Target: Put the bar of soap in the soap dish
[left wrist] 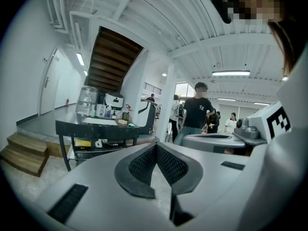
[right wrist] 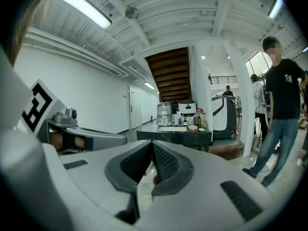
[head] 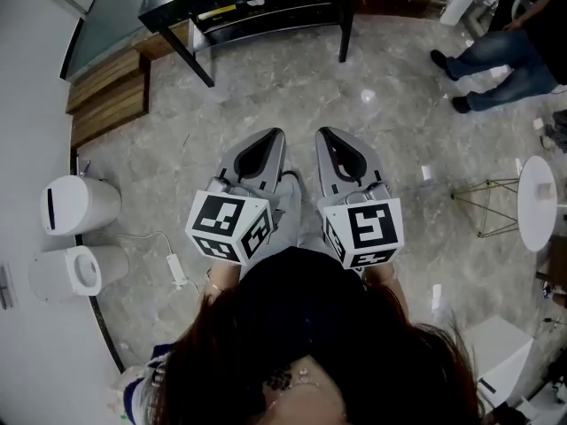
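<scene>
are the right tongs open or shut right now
Shut: in the right gripper view, the right tongs close to a point at their tips, with nothing between them.

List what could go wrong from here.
A white cable with its adapter lies on the marble floor close by: a trip hazard. A bystander in jeans stands near the black table: possible bump. The left gripper and right gripper are shut and empty; they must open first.

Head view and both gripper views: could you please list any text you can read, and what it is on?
No readable text anywhere.
Marker cubes: square patterns only, no words.
T-shirt print: too small to read.
Bottles on the black table: labels too blurred.
</scene>
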The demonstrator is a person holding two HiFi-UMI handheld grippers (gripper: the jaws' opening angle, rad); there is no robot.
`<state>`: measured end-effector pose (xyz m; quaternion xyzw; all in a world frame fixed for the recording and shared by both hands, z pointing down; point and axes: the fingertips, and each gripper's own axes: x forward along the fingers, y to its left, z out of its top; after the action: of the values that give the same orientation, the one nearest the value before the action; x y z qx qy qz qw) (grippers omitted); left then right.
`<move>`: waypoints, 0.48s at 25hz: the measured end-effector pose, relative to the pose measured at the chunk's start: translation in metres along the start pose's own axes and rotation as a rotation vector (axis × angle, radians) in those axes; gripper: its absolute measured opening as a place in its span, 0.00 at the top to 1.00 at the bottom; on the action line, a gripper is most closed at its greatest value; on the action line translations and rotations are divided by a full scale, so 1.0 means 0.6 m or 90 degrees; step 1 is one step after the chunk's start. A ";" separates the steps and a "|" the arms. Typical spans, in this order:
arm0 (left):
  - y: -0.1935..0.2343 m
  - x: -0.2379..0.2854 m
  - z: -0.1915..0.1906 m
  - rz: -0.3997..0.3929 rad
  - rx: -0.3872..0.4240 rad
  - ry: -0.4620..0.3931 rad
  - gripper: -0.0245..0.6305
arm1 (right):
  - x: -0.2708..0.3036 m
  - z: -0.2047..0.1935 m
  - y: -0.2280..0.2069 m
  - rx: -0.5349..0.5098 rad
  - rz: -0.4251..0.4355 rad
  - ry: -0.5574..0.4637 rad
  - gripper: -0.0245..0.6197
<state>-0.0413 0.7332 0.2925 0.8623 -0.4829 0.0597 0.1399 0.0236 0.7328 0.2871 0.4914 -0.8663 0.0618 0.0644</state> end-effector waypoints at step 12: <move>0.203 0.243 0.136 -0.088 0.018 -0.018 0.96 | 0.303 0.091 -0.103 -0.013 -0.062 -0.006 0.95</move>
<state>-0.0707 0.5294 0.2721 0.8963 -0.4232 0.0446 0.1246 -0.0187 0.5386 0.2673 0.5326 -0.8423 0.0475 0.0681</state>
